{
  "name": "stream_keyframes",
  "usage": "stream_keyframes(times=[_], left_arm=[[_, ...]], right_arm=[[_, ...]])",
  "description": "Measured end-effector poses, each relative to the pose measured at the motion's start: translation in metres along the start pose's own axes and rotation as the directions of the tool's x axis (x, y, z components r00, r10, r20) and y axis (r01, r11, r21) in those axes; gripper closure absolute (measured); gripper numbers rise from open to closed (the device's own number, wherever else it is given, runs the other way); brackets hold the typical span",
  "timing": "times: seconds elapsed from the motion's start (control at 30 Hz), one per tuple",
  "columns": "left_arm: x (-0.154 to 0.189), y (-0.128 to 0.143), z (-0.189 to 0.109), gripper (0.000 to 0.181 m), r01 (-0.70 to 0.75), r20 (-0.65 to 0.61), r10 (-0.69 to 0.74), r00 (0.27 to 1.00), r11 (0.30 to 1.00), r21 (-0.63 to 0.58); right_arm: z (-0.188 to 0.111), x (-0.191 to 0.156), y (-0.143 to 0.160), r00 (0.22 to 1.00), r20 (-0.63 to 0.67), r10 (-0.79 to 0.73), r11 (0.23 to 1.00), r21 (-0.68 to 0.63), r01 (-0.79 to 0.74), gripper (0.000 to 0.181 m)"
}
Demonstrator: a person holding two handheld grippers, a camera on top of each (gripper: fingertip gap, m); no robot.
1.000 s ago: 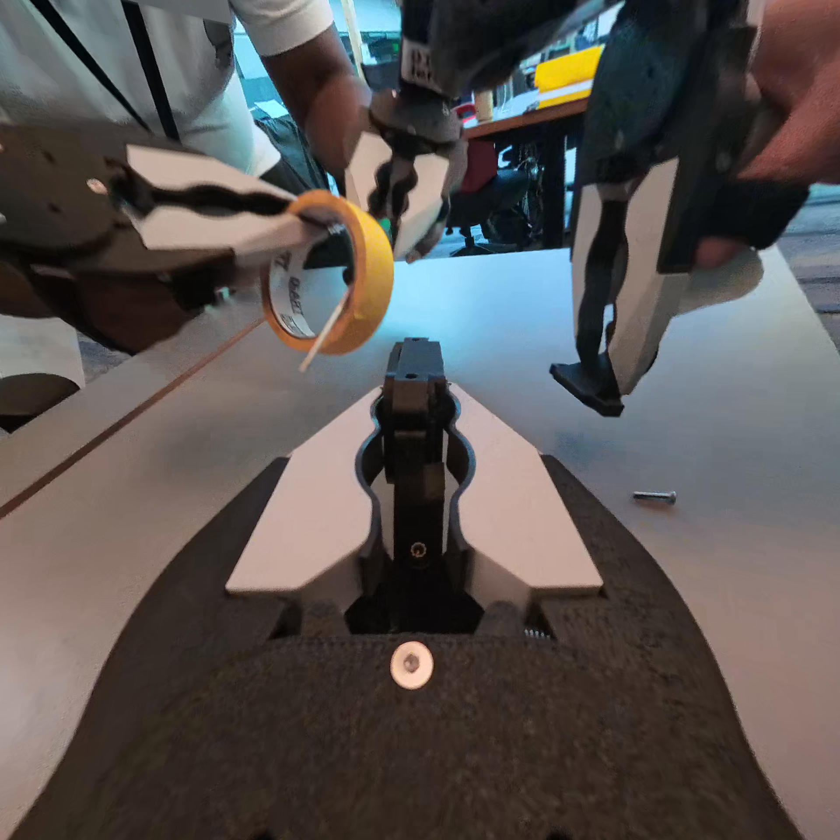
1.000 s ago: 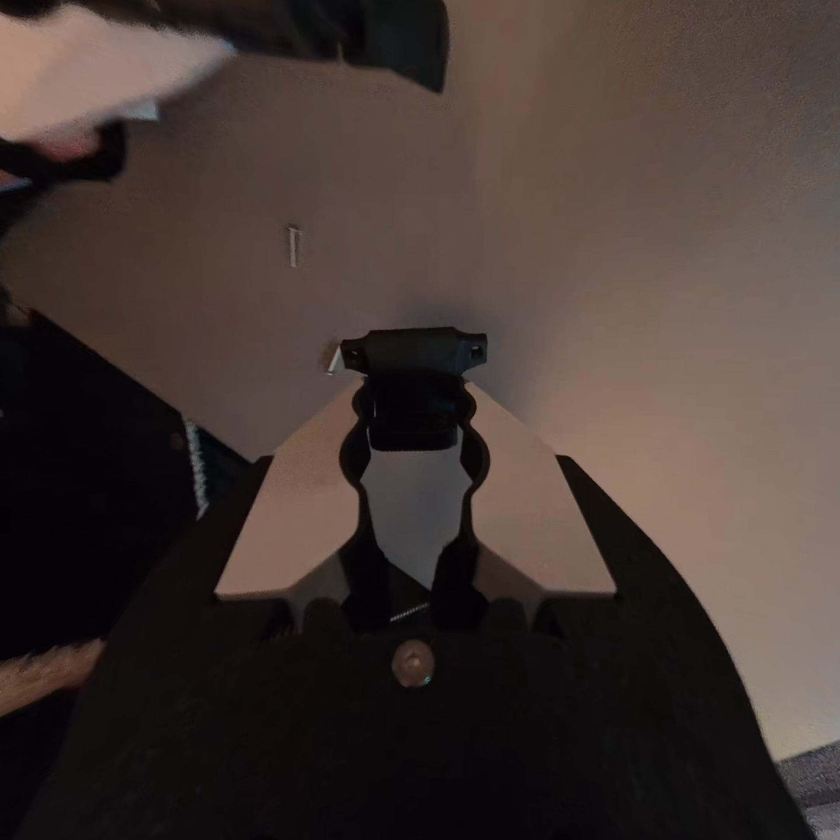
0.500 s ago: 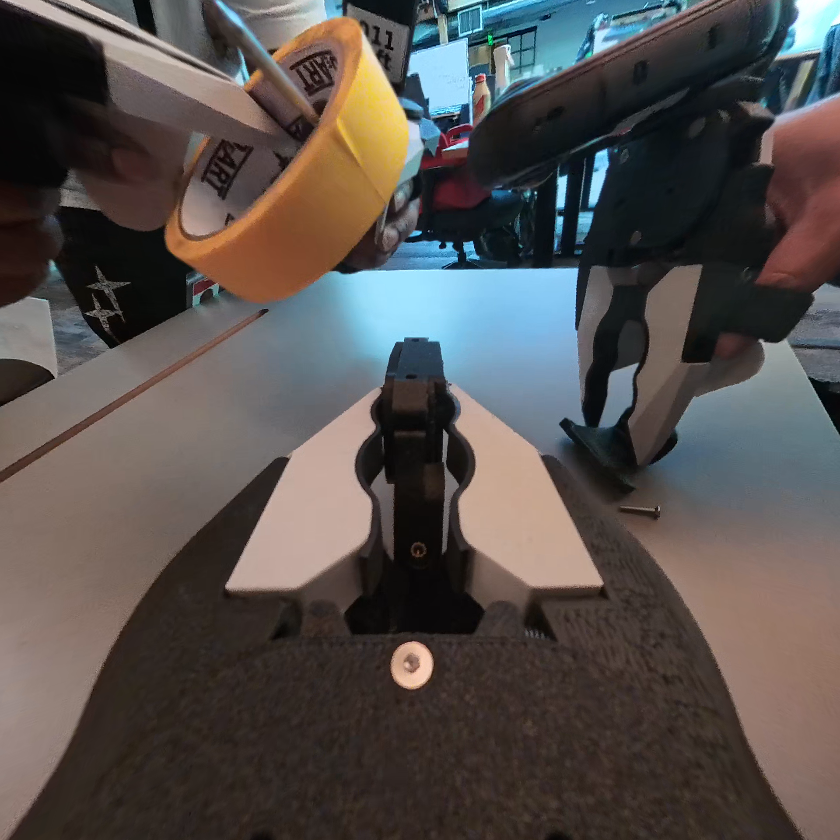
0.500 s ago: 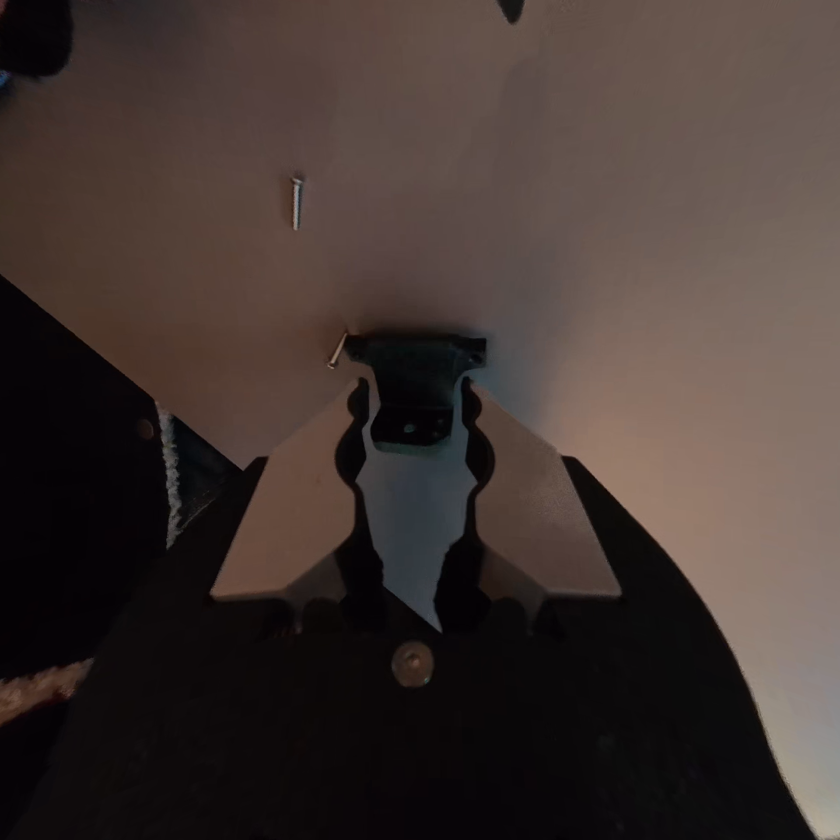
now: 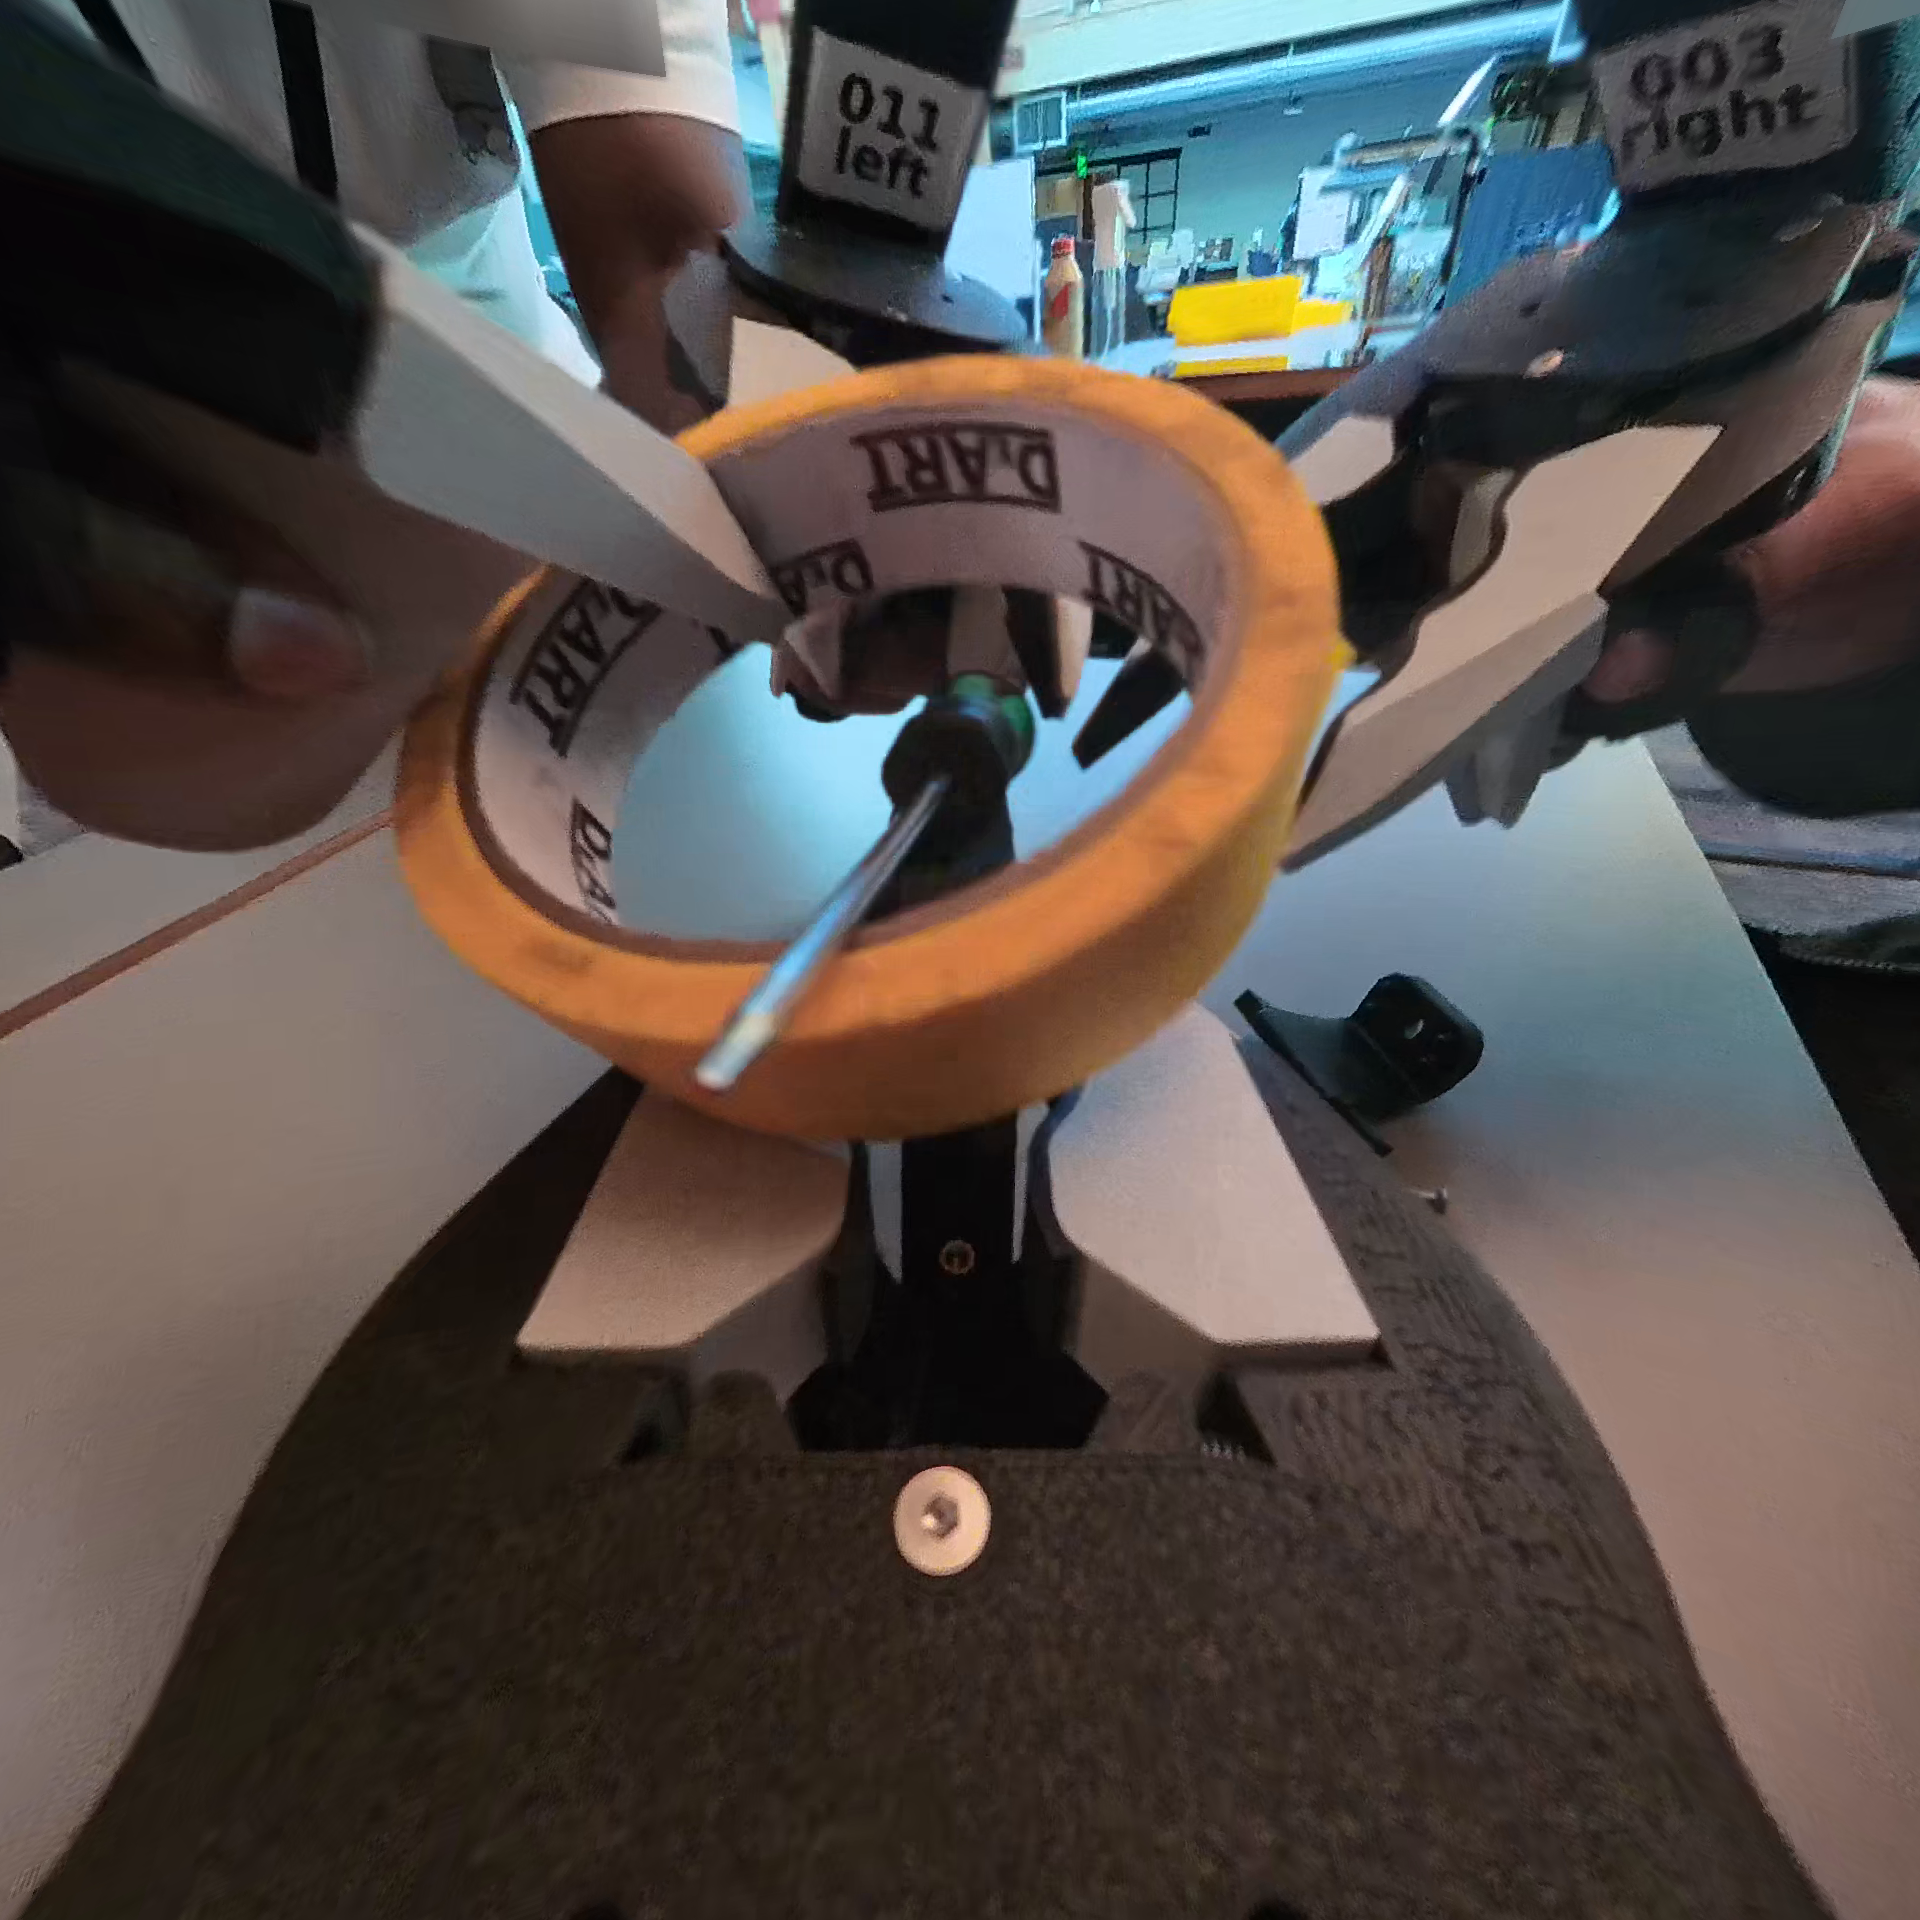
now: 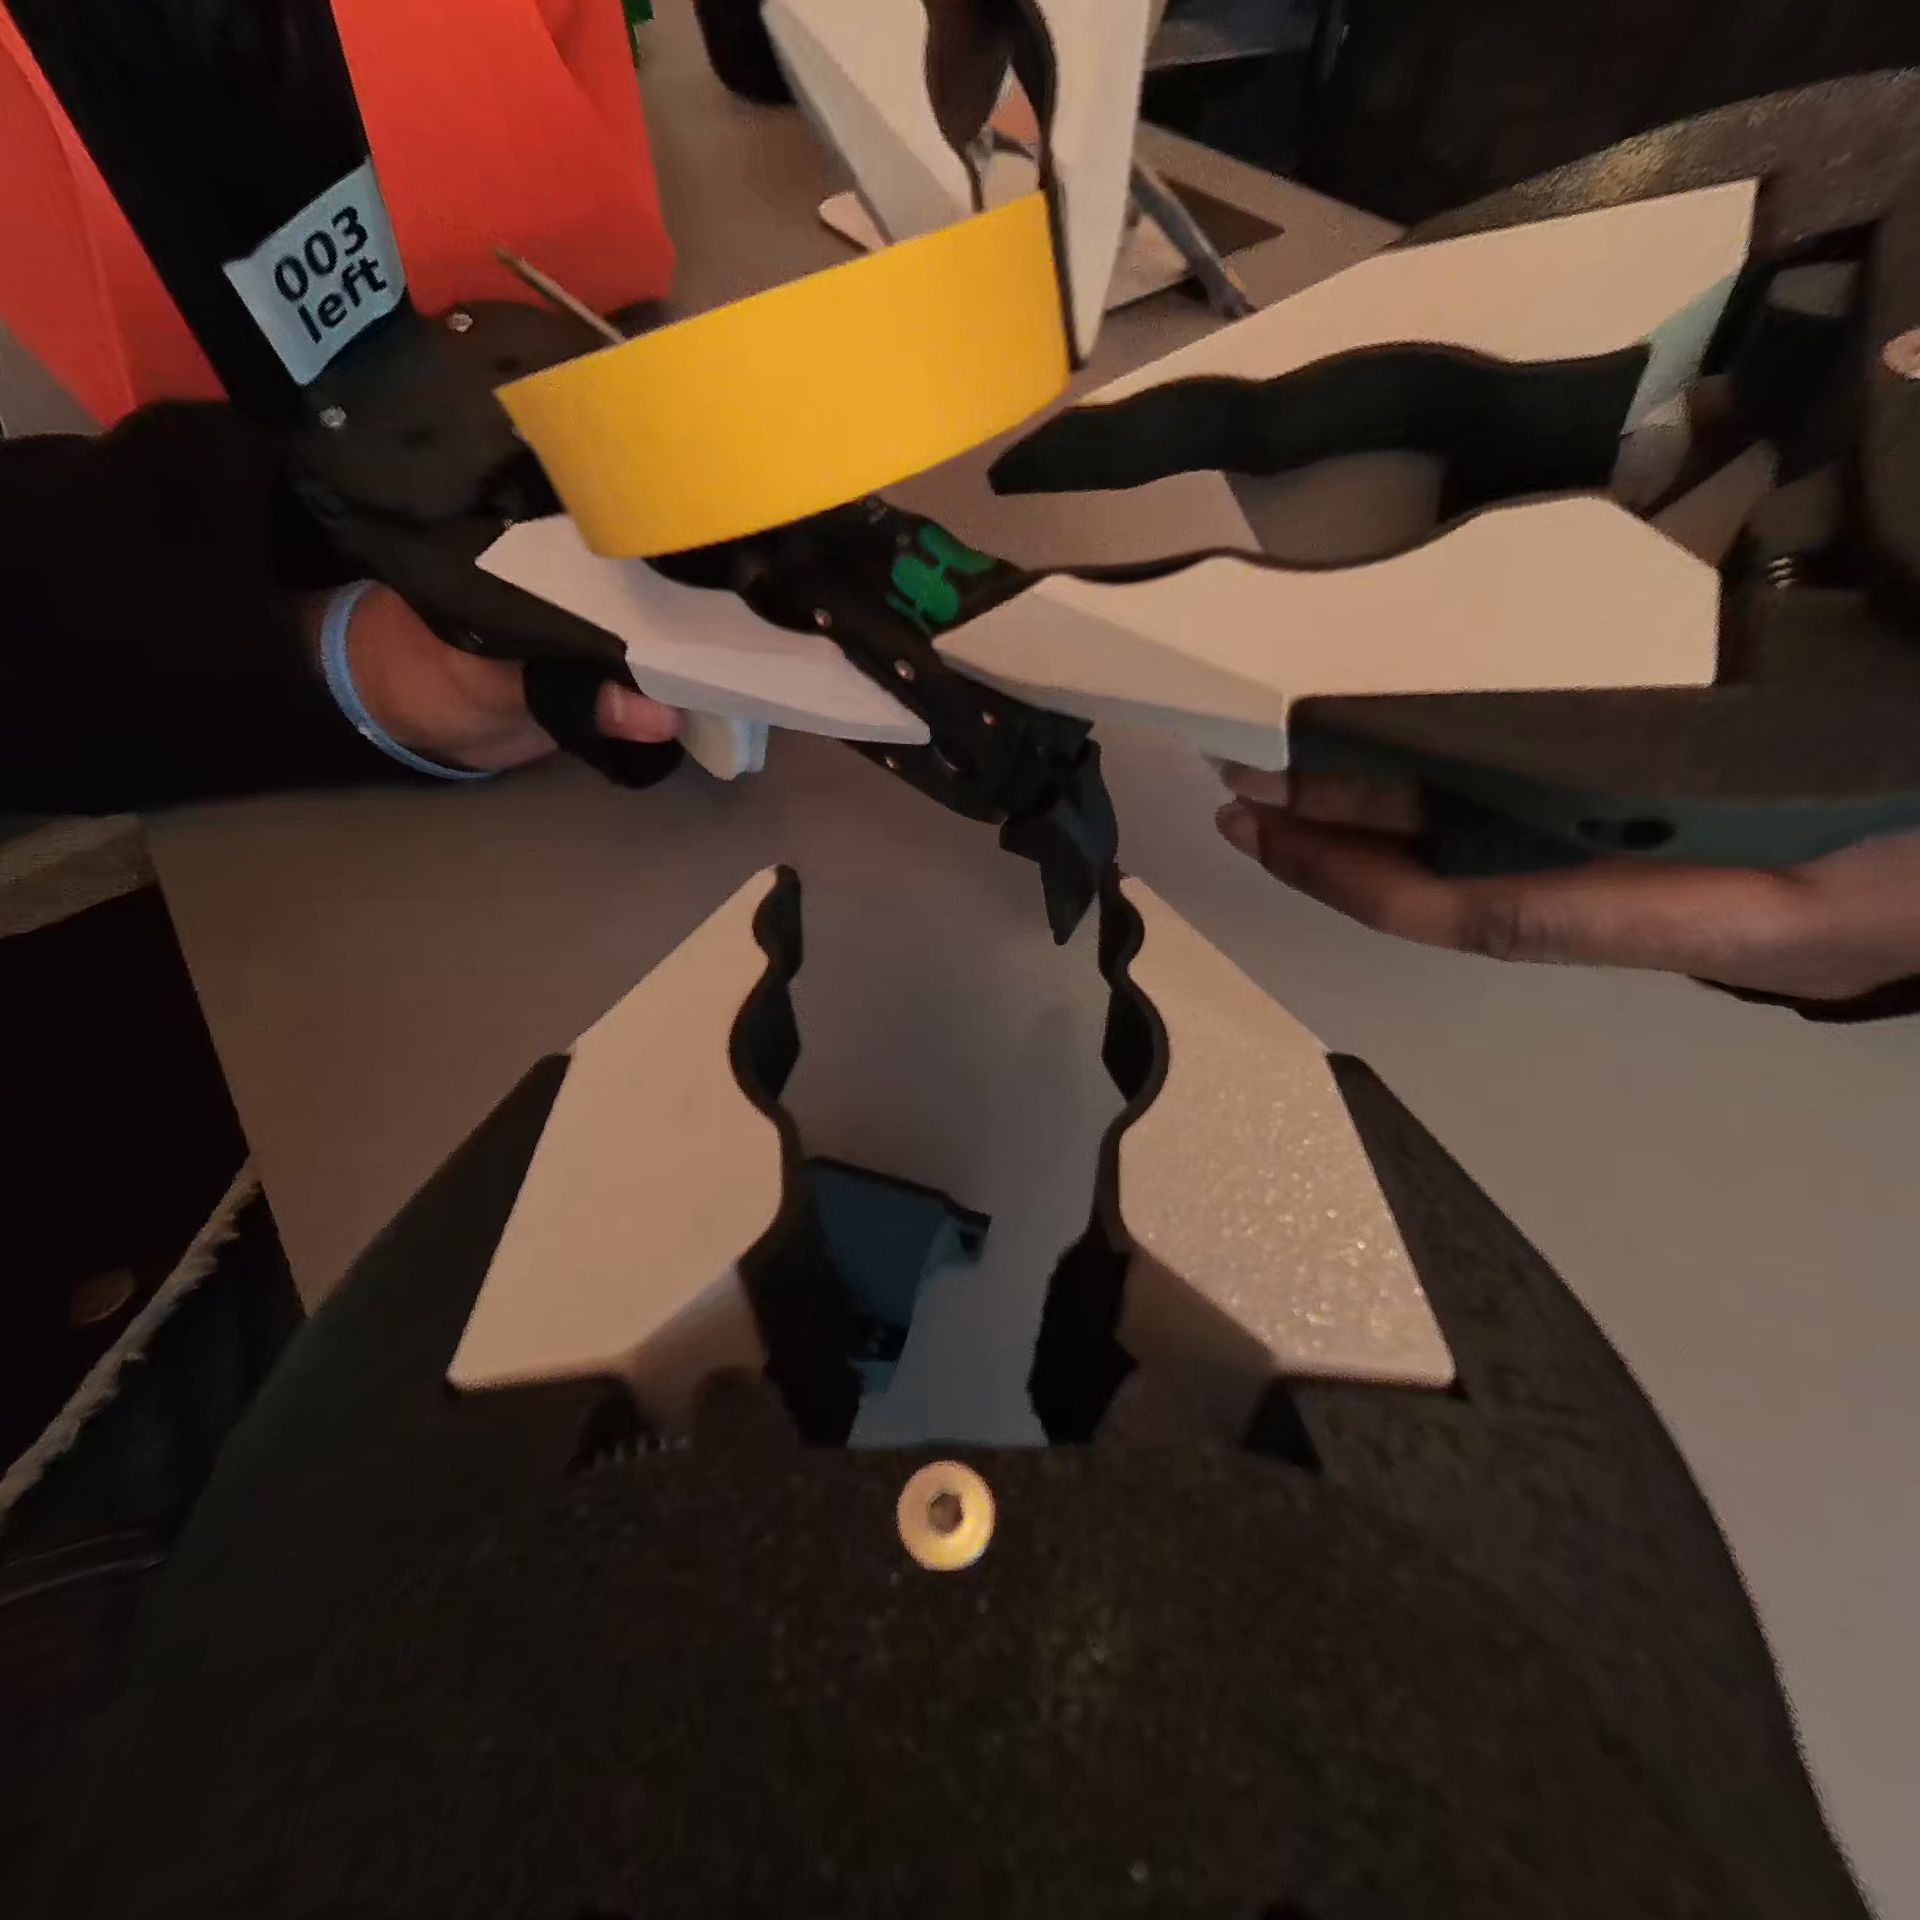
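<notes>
My left gripper point(image 5: 956, 925) is shut on a black bar-shaped part point(image 5: 951, 1205) with holes; it also shows in the right wrist view point(image 6: 935, 717). A yellow tape roll point(image 5: 935, 997), held by another person's gripper point(image 5: 582, 499), hangs over my left fingertips and hides them. A screwdriver point(image 5: 831, 914) with a green and black handle, held by a second foreign gripper point(image 5: 873, 312), pokes through the ring. My right gripper point(image 6: 951, 904) is open and empty above the table point(image 6: 520, 935), close to the bar's end and to the tape roll point(image 6: 790, 384).
A black bracket point(image 5: 1371, 1039) lies on the grey table point(image 5: 260, 1091) right of my left gripper, with a small screw point(image 5: 1437, 1197) beside it. Hands point(image 6: 1558, 904) and foreign grippers crowd the space ahead. A workshop shows behind. Across from one pair of fingers to the other is roughly 5 cm.
My right gripper opened, left the black bracket on the table and lifted towards the tape. The tape roll moved over my left fingertips and the screwdriver came through it. The left grasp holds.
</notes>
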State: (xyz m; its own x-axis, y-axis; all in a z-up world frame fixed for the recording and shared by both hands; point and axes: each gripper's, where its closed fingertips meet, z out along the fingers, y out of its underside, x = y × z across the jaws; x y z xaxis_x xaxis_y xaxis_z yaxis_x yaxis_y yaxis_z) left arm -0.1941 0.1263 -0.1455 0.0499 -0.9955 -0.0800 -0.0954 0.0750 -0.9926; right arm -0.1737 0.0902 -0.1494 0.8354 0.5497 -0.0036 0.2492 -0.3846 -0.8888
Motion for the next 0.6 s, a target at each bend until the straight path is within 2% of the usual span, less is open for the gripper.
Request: stream_keyframes(times=[0.2, 0.43, 0.6], left_arm=[[-0.003, -0.004, -0.003, 0.158, 0.06, -0.011, -0.06, 0.998, 0.997, 0.042], [-0.004, -0.002, -0.002, 0.16, 0.106, -0.027, -0.105, 0.994, 0.994, 0.028], [-0.004, -0.003, -0.002, 0.159, 0.062, -0.014, -0.062, 0.998, 0.997, 0.034]], right_arm=[[0.001, -0.005, 0.005, 0.999, -0.018, -0.04, 0.999, 0.0, 0.04, 0.136], [-0.005, -0.013, -0.011, 0.991, 0.059, 0.121, 0.988, 0.087, -0.126, 0.131], [-0.004, -0.012, -0.012, 0.991, 0.054, 0.126, 0.985, 0.111, -0.131, 0.132]])
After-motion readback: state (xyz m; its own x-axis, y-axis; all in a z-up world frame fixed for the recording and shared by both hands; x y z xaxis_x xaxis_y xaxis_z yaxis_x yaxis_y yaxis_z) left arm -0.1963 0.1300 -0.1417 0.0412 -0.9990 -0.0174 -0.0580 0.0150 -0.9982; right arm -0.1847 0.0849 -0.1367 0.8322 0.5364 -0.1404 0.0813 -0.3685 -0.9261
